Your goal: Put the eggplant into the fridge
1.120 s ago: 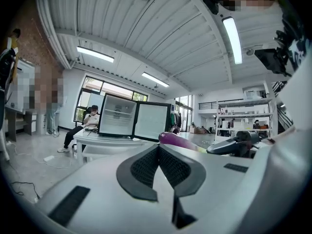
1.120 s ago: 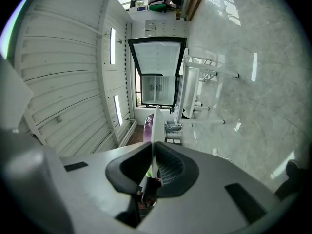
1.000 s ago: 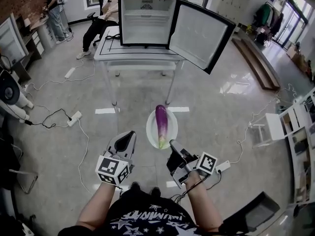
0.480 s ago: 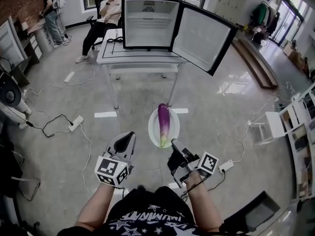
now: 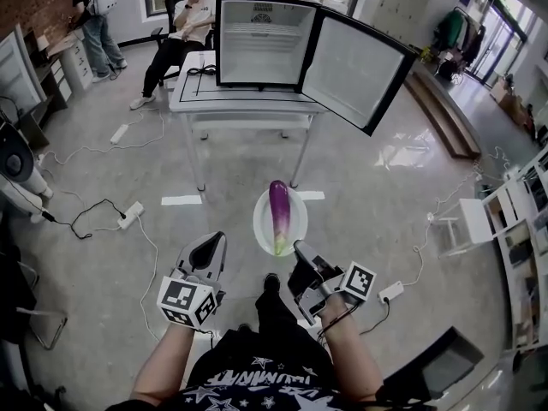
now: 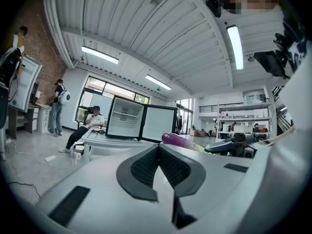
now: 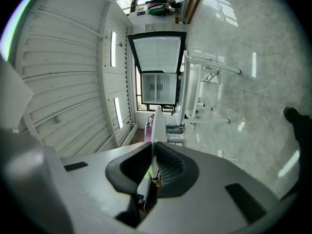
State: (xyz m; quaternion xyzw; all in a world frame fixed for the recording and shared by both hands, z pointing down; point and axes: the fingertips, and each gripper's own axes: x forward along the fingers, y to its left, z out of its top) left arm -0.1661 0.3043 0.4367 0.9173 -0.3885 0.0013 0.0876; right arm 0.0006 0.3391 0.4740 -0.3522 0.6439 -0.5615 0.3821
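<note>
I judged this to be the carry. My right gripper (image 5: 300,252) was clenched on the near rim of the plate (image 5: 296,221), and the eggplant (image 5: 279,212) lay lengthwise on that plate, out over the floor and well short of the fridge (image 5: 261,45). My left gripper (image 5: 212,245) hung beside it, jaws pressed together on nothing. Next I would need to walk the plate forward and raise it level to the fridge, which stood on the table (image 5: 244,101) with its door (image 5: 351,58) swung wide to the right. With only one rim pinched, any tilt could roll the eggplant off. Cables (image 5: 94,208) trailed over the floor to my left, clear of the straight path. A seated person (image 5: 184,37) and a standing one (image 5: 96,20) were beyond the table.
</note>
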